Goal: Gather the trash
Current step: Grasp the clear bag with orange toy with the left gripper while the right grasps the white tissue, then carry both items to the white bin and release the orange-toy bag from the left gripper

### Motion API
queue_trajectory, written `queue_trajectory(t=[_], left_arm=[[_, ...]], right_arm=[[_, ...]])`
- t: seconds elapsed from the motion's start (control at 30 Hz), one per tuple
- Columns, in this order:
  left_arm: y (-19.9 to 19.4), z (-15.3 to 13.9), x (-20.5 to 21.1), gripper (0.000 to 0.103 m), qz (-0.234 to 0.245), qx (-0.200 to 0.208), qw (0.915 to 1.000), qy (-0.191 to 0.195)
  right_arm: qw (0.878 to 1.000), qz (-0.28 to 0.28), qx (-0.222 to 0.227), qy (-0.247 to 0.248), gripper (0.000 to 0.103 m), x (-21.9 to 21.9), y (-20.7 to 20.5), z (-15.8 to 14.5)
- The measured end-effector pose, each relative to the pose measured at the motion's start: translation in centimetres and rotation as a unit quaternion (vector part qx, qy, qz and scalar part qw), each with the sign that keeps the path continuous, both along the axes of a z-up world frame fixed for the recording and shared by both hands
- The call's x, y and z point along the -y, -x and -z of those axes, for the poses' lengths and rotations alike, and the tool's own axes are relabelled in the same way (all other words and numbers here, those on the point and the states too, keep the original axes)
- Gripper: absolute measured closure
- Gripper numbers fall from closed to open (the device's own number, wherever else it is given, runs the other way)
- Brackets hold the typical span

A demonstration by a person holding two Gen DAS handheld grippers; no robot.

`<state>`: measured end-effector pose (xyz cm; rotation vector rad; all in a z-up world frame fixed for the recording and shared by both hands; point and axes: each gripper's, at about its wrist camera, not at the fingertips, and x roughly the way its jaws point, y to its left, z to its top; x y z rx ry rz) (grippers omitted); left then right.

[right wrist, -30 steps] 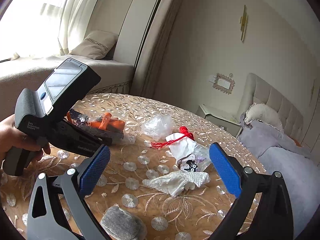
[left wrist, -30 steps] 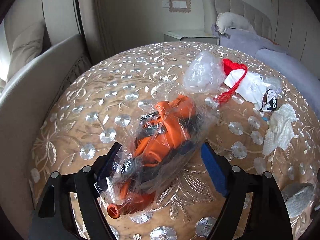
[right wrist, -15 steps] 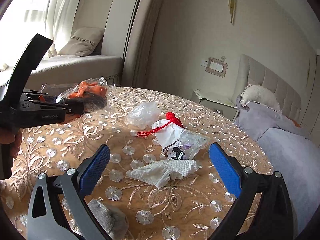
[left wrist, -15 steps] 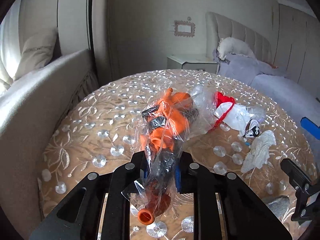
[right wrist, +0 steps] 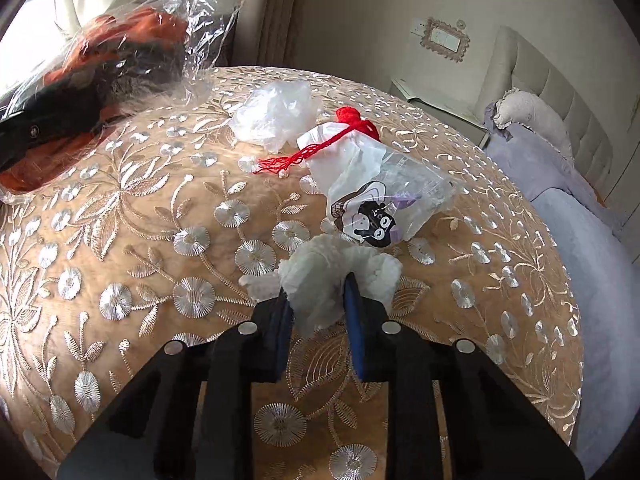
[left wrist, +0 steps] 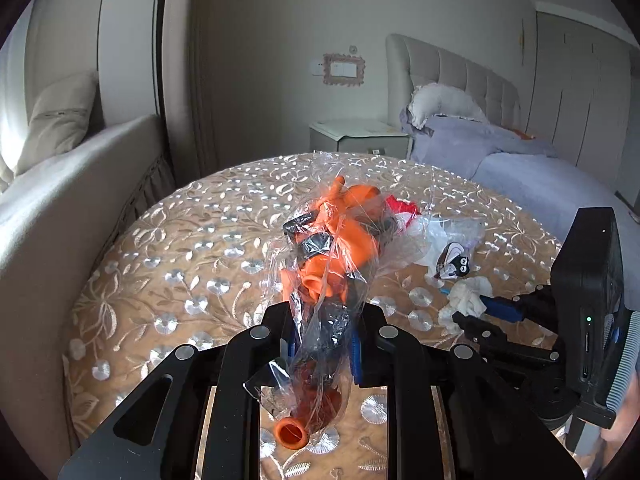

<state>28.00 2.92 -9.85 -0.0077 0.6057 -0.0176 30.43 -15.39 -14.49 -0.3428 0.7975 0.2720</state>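
Writing appears nowhere legible; the only print is a black-and-white cartoon face on the white bag (right wrist: 362, 216) tied with red yarn (right wrist: 320, 148) mid-table. Left gripper (left wrist: 322, 344) pinches a clear bag of orange balloons (left wrist: 332, 260), lifted above the embroidered table (right wrist: 160, 216), long axis running away from the camera. Right gripper (right wrist: 318, 312) squeezes a crumpled white tissue (right wrist: 332, 276) beside the cartoon bag; a clear plastic wad (right wrist: 276, 114) lies toward the far edge.

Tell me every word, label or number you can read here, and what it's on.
No readable text anywhere.
The white packet shows only a cartoon face, with no legible words.
The black device beside the right hand-held gripper carries only a small green light; any markings are too small to read.
The wall switch plate is blank.
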Motion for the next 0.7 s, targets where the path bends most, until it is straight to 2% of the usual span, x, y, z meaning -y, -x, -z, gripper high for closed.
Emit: queue_trajectory(t=[0.07, 0.17, 0.3, 0.4, 0.7], left_arm=[[0.6, -0.3, 0.2, 0.085, 0.000, 0.003, 1.0000, 0.000], [1.6, -1.0, 1.0, 0.085, 0.002, 0.010, 0.9999, -0.001], [3.0, -1.8, 2.3, 0.085, 0.011, 0.016, 0.9998, 0.000], [4.3, -2.3, 4.0, 0.085, 0.025, 0.024, 0.9994, 0.003], [8.2, -3.0, 11.8, 0.085, 0.100, 0.033, 0.9944, 0.007]], right_arm=[[1.000, -0.001, 0.013, -0.016, 0.086, 0.7, 1.0, -0.7], [0.997, 0.006, 0.068, -0.022, 0.086, 1.7, 3.5, -3.2], [0.990, 0.015, 0.135, -0.046, 0.086, 4.2, 7.4, -7.2], [0.984, 0.022, 0.170, -0.053, 0.086, 6.2, 10.4, -9.2], [0.974, 0.066, 0.213, -0.050, 0.085, 12.1, 17.8, -11.2]])
